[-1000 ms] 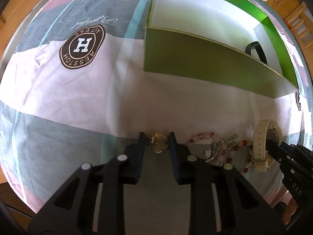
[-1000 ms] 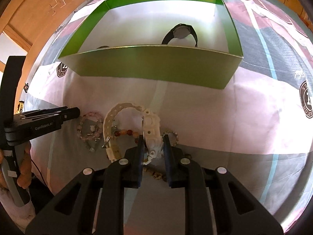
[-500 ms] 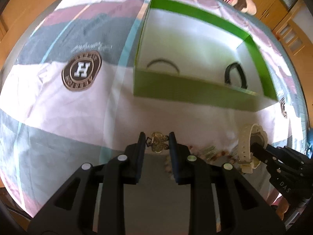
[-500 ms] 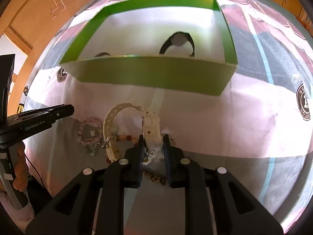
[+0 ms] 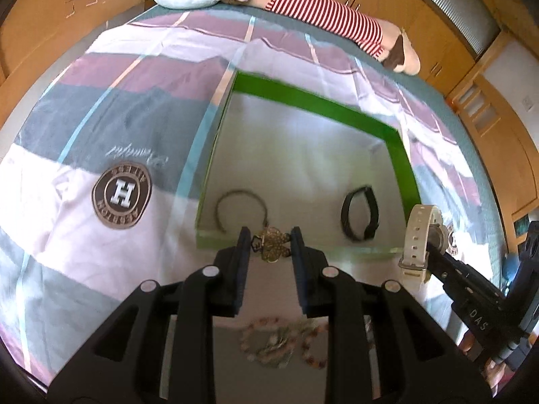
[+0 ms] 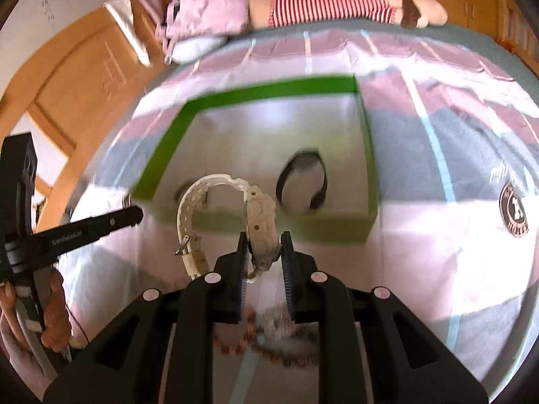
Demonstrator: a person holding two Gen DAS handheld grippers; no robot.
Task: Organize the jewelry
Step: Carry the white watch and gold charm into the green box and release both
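The left tool (image 5: 270,239) pinches a light, stiff gold brooch (image 5: 271,248) by its edges, while the right tool (image 6: 261,248) clamps a springy white watch (image 6: 232,215) at its rigid case, strap looping toward 10 o'clock.

I work over a bed with a striped bedspread (image 5: 141,77) in pink, grey and white. Wooden wardrobes (image 5: 448,23) line the far wall, a wooden door (image 6: 84,77) stands to my left, and daylight fills the room.

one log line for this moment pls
left gripper: shut on gold brooch | right gripper: shut on white watch | green box: black band inside
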